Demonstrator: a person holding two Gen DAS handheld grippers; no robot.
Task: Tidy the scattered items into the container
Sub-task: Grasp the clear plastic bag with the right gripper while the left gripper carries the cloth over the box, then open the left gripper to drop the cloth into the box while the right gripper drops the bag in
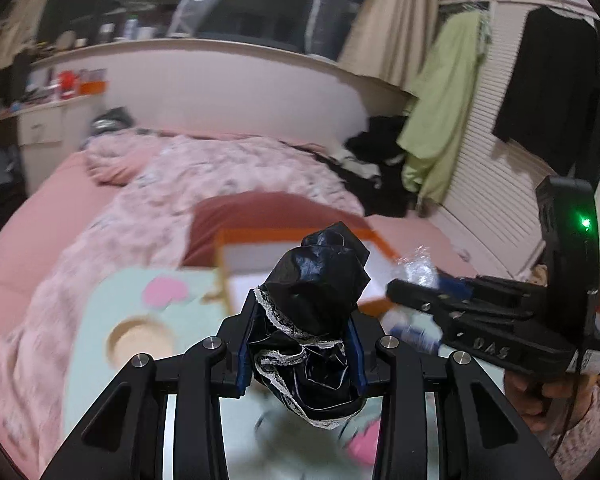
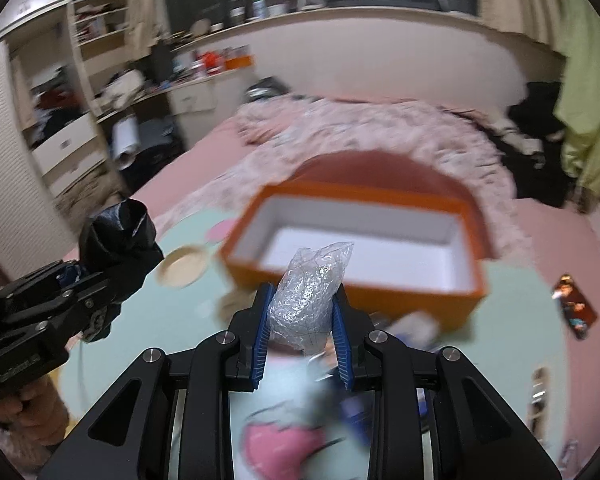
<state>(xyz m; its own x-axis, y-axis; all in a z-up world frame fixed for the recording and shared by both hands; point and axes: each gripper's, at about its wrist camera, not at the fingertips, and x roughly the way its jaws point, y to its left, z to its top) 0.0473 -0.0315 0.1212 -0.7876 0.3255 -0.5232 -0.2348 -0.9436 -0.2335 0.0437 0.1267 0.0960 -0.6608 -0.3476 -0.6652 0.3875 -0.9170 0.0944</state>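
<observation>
A cluttered bedroom, pink bed. The left gripper (image 1: 300, 344) clamps a crumpled black lace-trimmed cloth (image 1: 316, 280); the right gripper (image 2: 302, 332) clamps a clear crinkled plastic bag (image 2: 312, 284). The open orange cardboard box (image 2: 260, 272) sits at twelve o'clock. Releasing too soon could drop either item short of it.

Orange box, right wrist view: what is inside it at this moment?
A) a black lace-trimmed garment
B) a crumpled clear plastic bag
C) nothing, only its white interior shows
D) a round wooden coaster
C: the orange box shows only a bare white interior; the clear plastic bag is clamped in the right gripper in front of it.
</observation>
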